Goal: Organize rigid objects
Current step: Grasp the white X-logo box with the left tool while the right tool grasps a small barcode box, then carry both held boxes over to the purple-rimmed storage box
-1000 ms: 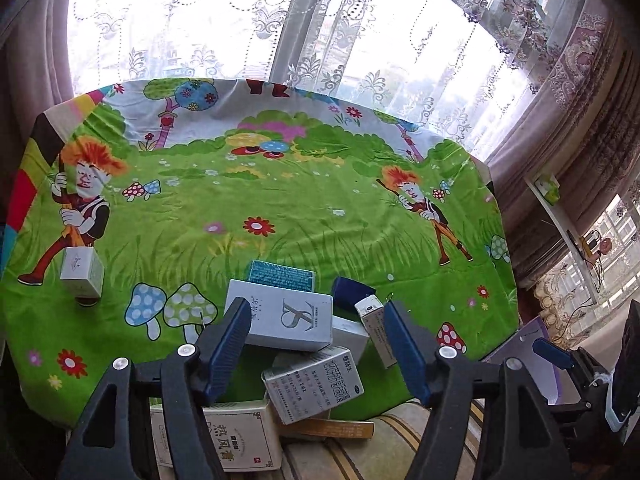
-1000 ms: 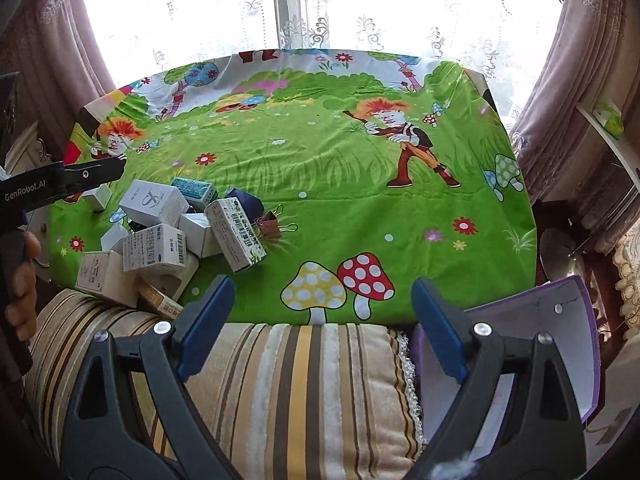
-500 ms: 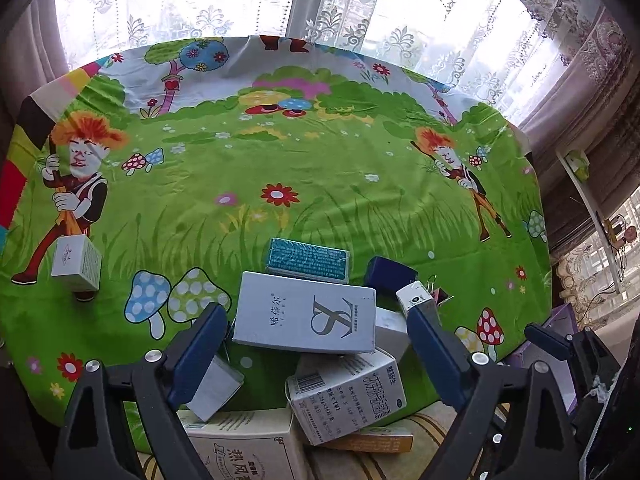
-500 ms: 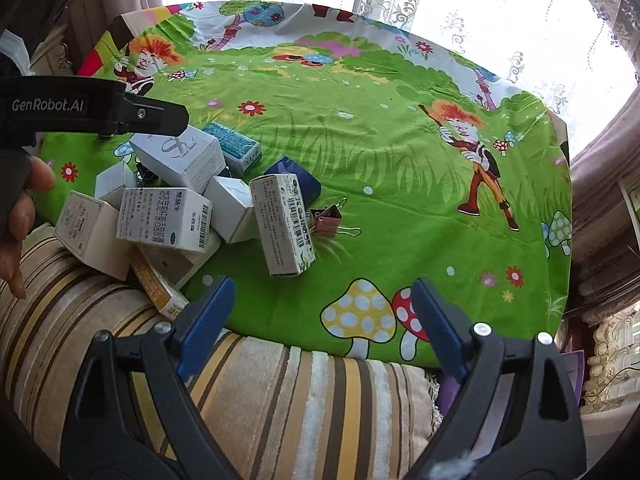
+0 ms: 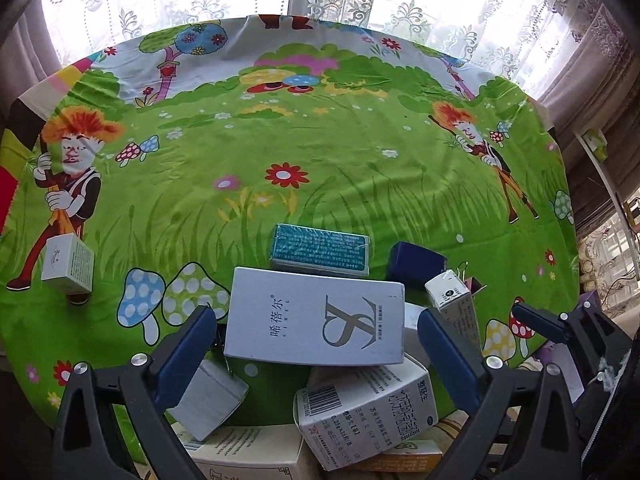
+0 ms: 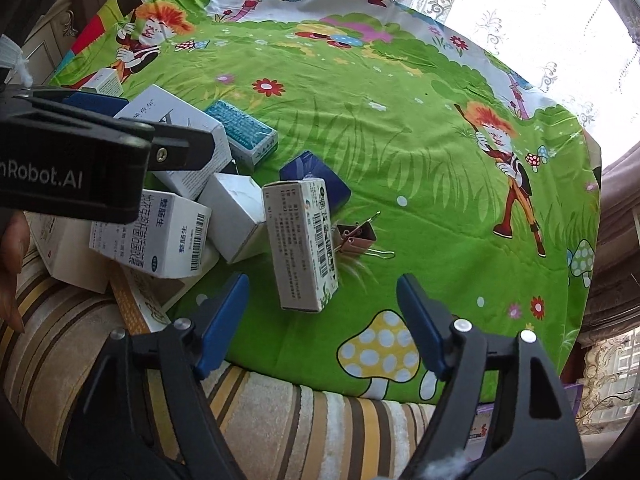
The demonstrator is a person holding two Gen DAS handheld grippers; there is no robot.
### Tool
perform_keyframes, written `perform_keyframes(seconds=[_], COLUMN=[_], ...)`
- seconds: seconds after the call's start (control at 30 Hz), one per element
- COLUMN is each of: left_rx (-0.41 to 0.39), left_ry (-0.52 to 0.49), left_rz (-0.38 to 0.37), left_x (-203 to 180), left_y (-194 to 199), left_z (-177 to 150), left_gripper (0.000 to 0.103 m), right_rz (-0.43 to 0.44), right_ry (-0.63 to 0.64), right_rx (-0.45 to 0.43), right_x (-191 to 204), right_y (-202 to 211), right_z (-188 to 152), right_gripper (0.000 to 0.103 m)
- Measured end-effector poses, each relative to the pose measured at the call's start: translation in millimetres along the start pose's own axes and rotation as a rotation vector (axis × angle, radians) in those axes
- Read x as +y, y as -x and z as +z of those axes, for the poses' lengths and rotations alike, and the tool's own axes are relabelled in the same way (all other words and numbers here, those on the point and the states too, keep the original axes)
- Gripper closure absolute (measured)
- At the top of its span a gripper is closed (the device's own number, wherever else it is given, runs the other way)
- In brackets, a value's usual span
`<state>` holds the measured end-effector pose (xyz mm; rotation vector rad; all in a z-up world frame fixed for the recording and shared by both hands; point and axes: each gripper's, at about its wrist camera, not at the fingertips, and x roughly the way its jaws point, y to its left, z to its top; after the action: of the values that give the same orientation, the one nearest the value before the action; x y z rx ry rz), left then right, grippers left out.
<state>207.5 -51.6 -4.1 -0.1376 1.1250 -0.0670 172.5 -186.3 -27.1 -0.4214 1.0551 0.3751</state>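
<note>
1. Our left gripper [image 5: 318, 344] had just been opening, and its jaws stood wide on either side of the big white box [image 5: 316, 318] with the grey looped emblem; the blue pads flanked the box's short ends without pressing on it, so nothing was held.
2. Our right gripper [image 6: 322, 320] had just been closing partway, yet its jaws were still apart and empty; the tall printed carton [image 6: 302, 246] stood upright just beyond the fingertips, not between the pads.
3. The boxes sat heaped at the near edge of the green cartoon cloth [image 5: 320, 160]. The big white box lay on top of the heap, tilted, with the teal box [image 5: 318, 250] just behind it.
4. Below it, nearer to us, leaned a white barcode carton [image 5: 368, 412], and to the left of that a small plain white box [image 5: 208, 400] touched the left pad.
5. A dark blue box [image 6: 316, 178] lay behind the tall printed carton, and a pink binder clip [image 6: 356, 236] rested on the cloth just to that carton's right.
6. One small white box [image 5: 68, 264] stood alone, well apart from the heap, at the far left of the left wrist view.
7. A striped cushion [image 6: 280, 420] ran along the cloth's near edge, and some of the lowest boxes overhung it.
8. Part of a hand [image 6: 12, 264] showed at the left edge of the right wrist view, beneath the black body of the other gripper.
</note>
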Motion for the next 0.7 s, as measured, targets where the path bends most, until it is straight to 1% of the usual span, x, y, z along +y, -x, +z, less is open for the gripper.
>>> perform_keyframes(seconds=[0.03, 0.17, 0.23, 0.27, 0.33, 0.37, 0.4, 0.6, 0.7], left_rx=[0.002, 0.005, 0.005, 0.006, 0.006, 0.008, 0.007, -0.004, -0.022], left_ry=[0.000, -0.008, -0.016, -0.022, -0.026, -0.028, -0.029, -0.025, -0.009], left_rz=[0.005, 0.017, 0.016, 0.019, 0.026, 0.027, 0.026, 0.021, 0.027], left_x=[0, 0, -1, -1, -2, -2, -2, 0, 3], left_y=[-1, -5, -5, -5, -6, -6, -6, -3, 1], left_z=[0, 0, 0, -1, -1, -2, -2, -2, -2], left_gripper=[0.001, 0.002, 0.003, 0.006, 0.011, 0.015, 0.015, 0.015, 0.016], right_rz=[0.001, 0.009, 0.008, 0.009, 0.016, 0.020, 0.024, 0.041, 0.055], right_ry=[0.001, -0.001, 0.002, 0.005, 0.010, 0.010, 0.009, -0.014, -0.041], right_rx=[0.007, 0.018, 0.016, 0.017, 0.020, 0.023, 0.023, -0.002, -0.020], right_x=[0, -2, -2, -1, 0, 0, 0, -3, -8], right_y=[-3, -10, -12, -13, -15, -16, -16, -10, -4], right_z=[0, 3, 4, 5, 5, 6, 5, 3, 2], right_gripper=[0.034, 0.040, 0.043, 0.044, 0.055, 0.058, 0.063, 0.069, 0.069])
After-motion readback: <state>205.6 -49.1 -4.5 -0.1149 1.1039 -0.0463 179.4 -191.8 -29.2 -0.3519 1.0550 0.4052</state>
